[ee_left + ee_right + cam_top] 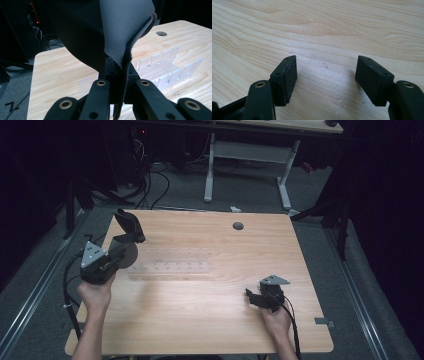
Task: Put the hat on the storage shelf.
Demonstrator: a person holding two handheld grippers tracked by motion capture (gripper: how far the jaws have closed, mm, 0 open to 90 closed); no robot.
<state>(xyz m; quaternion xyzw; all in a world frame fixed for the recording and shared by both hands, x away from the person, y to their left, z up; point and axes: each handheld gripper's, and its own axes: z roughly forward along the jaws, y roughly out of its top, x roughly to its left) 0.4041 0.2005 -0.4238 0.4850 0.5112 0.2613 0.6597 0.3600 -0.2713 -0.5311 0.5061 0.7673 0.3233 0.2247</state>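
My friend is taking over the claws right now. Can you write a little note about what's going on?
Left claw: shut on a dark floppy pad, held up above the table's left side.
Right claw: open, empty, low over bare wood near the front right.
A clear slotted rack lies mid-table, beside the pad.
Done: pad picked up. Left: probably setting it into the rack's slots, which look empty.
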